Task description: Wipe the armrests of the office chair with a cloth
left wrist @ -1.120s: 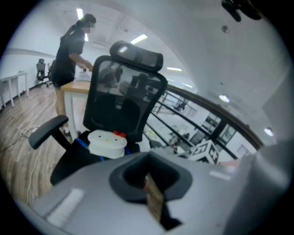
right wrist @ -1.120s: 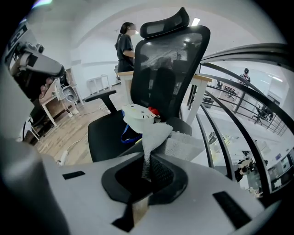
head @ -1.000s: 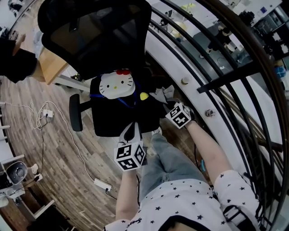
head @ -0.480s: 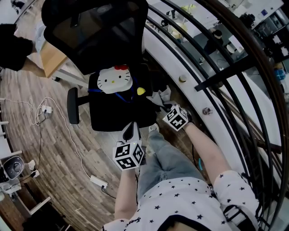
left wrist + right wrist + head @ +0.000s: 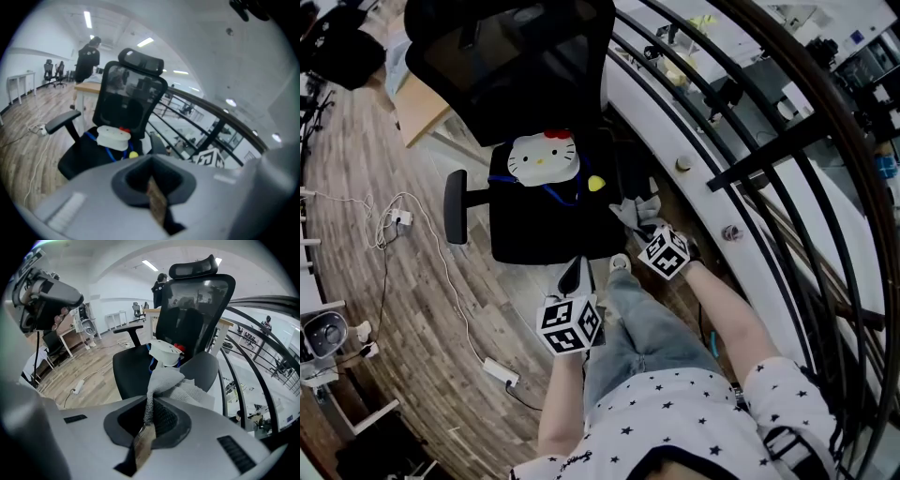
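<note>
Our right gripper pinches a grey terry cloth at centre frame, before the black mesh office chair; our left gripper is pressed together, empty.

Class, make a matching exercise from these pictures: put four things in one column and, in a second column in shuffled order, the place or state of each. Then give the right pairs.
Things
1. cloth
2. cat-face cushion
3. power strip
4. left gripper

Place or state
A. lying on the wooden floor
B. shut, with nothing between the jaws
C. resting on the seat of the office chair
D. clamped in the right gripper

Pairs: 1-D, 2-C, 3-A, 4-B
</note>
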`<action>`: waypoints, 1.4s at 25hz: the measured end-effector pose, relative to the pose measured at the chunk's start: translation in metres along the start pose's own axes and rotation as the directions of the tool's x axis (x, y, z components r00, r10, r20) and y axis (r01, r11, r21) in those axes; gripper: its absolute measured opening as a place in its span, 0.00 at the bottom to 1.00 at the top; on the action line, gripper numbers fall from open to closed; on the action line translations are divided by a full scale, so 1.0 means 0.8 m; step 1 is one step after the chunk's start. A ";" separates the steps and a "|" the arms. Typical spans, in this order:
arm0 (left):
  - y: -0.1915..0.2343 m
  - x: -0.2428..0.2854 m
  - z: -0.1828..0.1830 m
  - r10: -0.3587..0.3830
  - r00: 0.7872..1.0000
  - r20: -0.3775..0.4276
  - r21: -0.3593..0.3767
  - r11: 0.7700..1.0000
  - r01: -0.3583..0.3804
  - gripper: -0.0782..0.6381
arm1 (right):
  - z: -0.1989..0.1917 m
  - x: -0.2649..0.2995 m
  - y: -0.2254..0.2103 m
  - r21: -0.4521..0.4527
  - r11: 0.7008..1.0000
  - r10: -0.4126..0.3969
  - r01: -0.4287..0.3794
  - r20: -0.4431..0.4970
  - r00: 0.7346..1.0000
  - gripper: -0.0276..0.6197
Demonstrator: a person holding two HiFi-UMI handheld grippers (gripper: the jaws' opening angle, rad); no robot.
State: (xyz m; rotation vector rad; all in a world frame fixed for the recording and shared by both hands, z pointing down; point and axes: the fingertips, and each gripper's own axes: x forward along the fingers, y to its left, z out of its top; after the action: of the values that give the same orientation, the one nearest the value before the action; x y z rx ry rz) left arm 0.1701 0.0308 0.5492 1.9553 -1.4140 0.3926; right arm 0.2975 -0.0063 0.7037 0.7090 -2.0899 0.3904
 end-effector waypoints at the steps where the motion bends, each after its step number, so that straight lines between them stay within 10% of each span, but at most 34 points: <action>1: 0.000 -0.002 -0.001 0.003 1.000 0.002 -0.003 1.000 -0.003 0.12 | -0.001 -0.001 0.003 -0.002 1.000 0.001 -0.001 0.000 1.000 0.08; 18: -0.006 -0.024 0.022 0.005 0.999 0.037 -0.004 1.000 -0.005 0.12 | 0.060 -0.059 -0.009 0.058 0.996 -0.069 0.061 0.145 0.987 0.08; 35: 0.013 -0.032 0.108 0.009 0.995 0.103 0.037 0.999 -0.013 0.12 | 0.205 -0.185 -0.007 0.167 0.984 -0.132 0.066 0.425 0.895 0.08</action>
State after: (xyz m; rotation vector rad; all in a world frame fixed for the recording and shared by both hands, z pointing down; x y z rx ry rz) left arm 0.1384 -0.0110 0.4752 2.0236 -1.4926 0.3300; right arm 0.2636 -0.0439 0.4890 1.0682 -2.4472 0.3558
